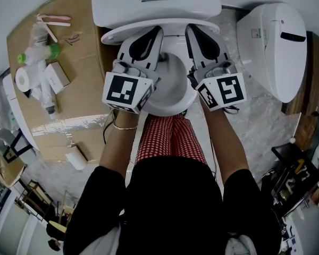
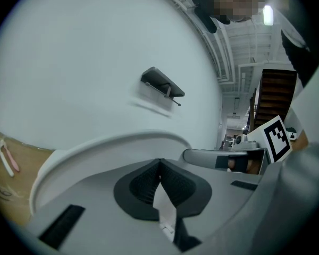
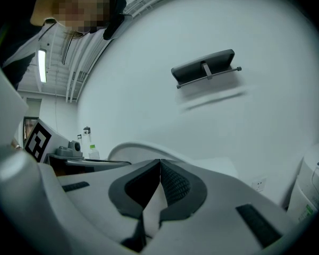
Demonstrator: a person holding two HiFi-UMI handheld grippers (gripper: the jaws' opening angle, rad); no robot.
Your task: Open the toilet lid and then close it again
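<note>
The white toilet [image 1: 157, 4] stands ahead of me, with its lid [image 1: 128, 32] raised towards the tank and the bowl [image 1: 173, 92] exposed. My left gripper [image 1: 153, 37] and right gripper [image 1: 193, 35] point side by side at the lid's upper edge. In the left gripper view the jaws [image 2: 159, 161] meet at their tips, with the lid's curved rim [image 2: 122, 141] just beyond them. The right gripper view shows the same: its jaws [image 3: 159, 162] are shut, tips touching, in front of the lid edge [image 3: 141, 149]. Nothing sits between either pair.
A cardboard sheet [image 1: 69, 105] to the left carries bottles, a box and a paper roll [image 1: 23, 79]. A second white toilet [image 1: 279, 47] stands to the right. The person's red checked trousers [image 1: 170, 137] are against the bowl's front. A dark bracket [image 3: 204, 68] hangs on the wall.
</note>
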